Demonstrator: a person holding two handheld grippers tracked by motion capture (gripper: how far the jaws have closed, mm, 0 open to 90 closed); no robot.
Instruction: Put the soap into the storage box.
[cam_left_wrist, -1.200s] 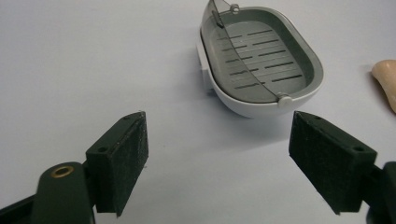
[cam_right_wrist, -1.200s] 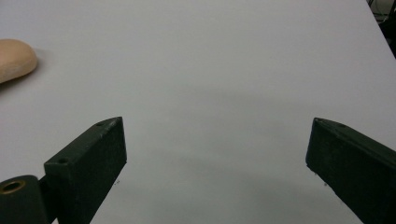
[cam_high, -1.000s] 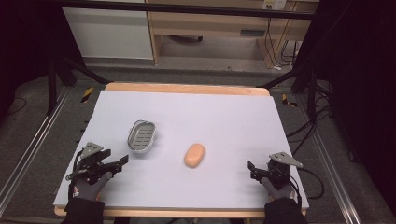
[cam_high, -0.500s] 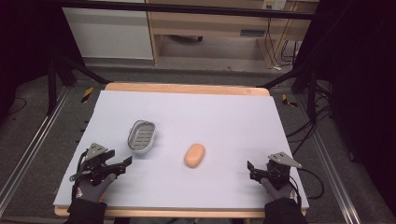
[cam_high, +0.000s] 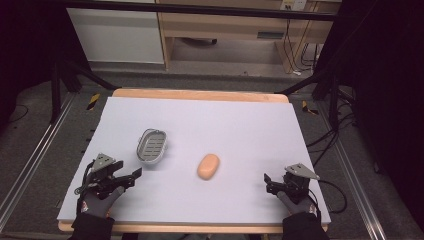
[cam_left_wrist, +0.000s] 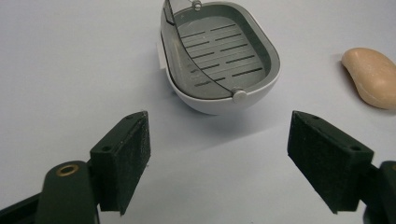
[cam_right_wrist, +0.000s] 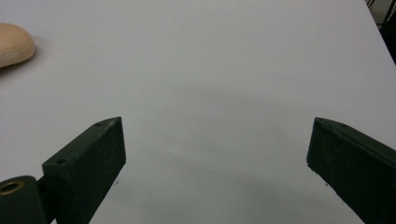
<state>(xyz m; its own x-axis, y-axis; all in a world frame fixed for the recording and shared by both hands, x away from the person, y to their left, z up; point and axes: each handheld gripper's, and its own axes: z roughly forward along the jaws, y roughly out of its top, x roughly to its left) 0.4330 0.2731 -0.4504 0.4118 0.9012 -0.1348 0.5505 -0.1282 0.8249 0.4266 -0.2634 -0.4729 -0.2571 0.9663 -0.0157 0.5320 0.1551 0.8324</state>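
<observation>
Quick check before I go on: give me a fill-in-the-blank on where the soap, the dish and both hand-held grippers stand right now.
1. The soap dish holds ____ soap.
2. The soap bar lies on the table, to the ____ of the dish in the high view.
3. The left hand-held gripper has its jaws ____, pointed toward the dish.
4. The right hand-held gripper grips ____.

Missing words: no; right; open; nothing

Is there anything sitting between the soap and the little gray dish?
No. The soap lies to the right of the gray dish with bare table between them. The dish is empty, and the left gripper sits below the dish, not in that gap.
</observation>
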